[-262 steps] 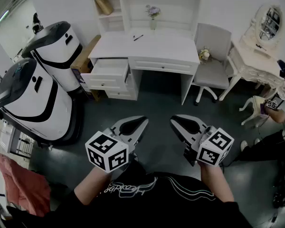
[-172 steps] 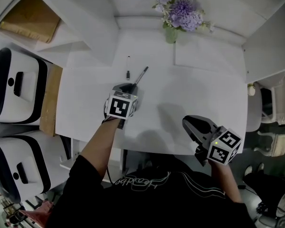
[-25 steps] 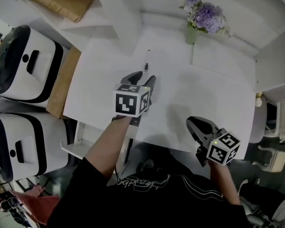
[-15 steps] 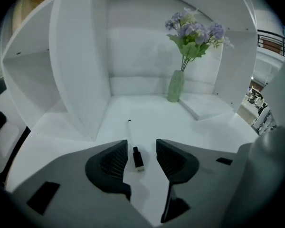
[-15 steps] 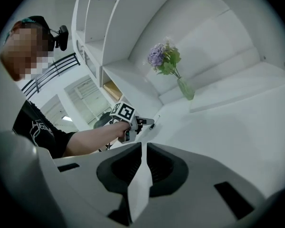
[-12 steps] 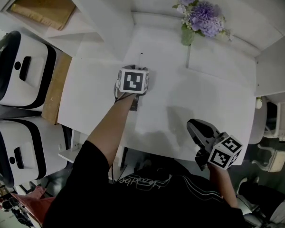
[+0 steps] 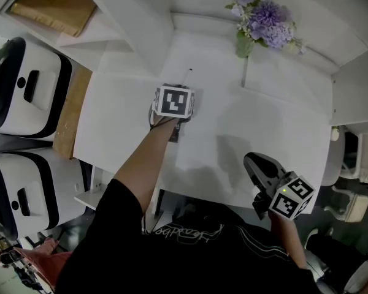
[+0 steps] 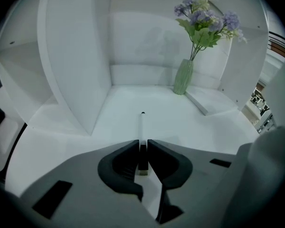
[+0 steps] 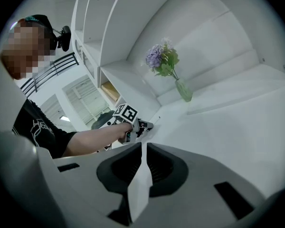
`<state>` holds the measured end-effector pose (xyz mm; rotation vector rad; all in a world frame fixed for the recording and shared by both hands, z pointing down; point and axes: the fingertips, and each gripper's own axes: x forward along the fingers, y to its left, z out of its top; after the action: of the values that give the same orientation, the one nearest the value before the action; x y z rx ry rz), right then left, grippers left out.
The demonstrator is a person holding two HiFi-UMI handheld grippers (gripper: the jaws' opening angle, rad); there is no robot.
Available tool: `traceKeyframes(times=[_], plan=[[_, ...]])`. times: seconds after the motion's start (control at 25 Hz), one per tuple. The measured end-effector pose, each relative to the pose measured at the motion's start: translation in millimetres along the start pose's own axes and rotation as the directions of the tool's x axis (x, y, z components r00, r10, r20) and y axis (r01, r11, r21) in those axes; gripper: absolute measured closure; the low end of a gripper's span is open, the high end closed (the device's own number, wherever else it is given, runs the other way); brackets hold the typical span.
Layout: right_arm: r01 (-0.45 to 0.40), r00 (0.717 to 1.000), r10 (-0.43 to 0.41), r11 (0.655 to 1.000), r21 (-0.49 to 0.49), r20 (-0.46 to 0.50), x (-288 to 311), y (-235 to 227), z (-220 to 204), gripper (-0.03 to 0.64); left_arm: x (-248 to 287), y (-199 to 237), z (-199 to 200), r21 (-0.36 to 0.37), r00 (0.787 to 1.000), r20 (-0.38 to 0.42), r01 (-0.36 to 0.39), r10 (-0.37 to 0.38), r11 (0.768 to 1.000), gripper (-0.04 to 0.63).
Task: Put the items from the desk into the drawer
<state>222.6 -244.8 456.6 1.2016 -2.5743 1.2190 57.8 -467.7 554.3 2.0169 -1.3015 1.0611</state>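
Note:
A thin pen (image 8: 142,126) lies on the white desk (image 7: 257,118), pointing towards the back. My left gripper (image 8: 142,146) is shut on the pen's near end. In the head view the marker cube hides the left gripper's (image 7: 180,90) jaws, and only the pen's (image 7: 189,74) tip pokes out beyond it. My right gripper (image 7: 253,160) hovers at the desk's front right edge, shut, with nothing in it. In the right gripper view the right gripper's (image 9: 143,148) jaws are together, and the left gripper (image 9: 143,124) shows far off on the desk.
A green vase of purple flowers (image 7: 244,43) stands at the back, next to a raised ledge (image 7: 285,78). An upright shelf panel (image 8: 73,56) rises left of the pen. Two white machines (image 7: 24,90) stand left of the desk. A brown package (image 7: 49,5) lies on a shelf.
My left gripper has reached farther over the desk to the pen and its jaws have shut on it. The right gripper has hardly moved.

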Motion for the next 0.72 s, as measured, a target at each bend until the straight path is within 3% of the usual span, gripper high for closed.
traceKeyframes(times=[0.32, 0.44, 0.72], plan=[[0.012, 1.0, -0.012, 1.0, 0.002, 0.01, -7, 7, -9, 0.557, -17, -12, -9, 0.005, 0.999, 0.001, 0.032, -0.032, 0.999, 0.527], [0.006, 1.0, -0.006, 1.0, -0.003, 0.02, -11, 20, -13, 0.557, -40, -13, -16, 0.018, 1.0, 0.011, 0.023, -0.024, 1.0, 0.528], [-0.024, 0.999, 0.026, 0.999, -0.042, 0.032, -18, 71, -37, 0.557, -116, -29, -41, -0.001, 0.99, 0.098, 0.105, -0.105, 0.994, 0.528]])
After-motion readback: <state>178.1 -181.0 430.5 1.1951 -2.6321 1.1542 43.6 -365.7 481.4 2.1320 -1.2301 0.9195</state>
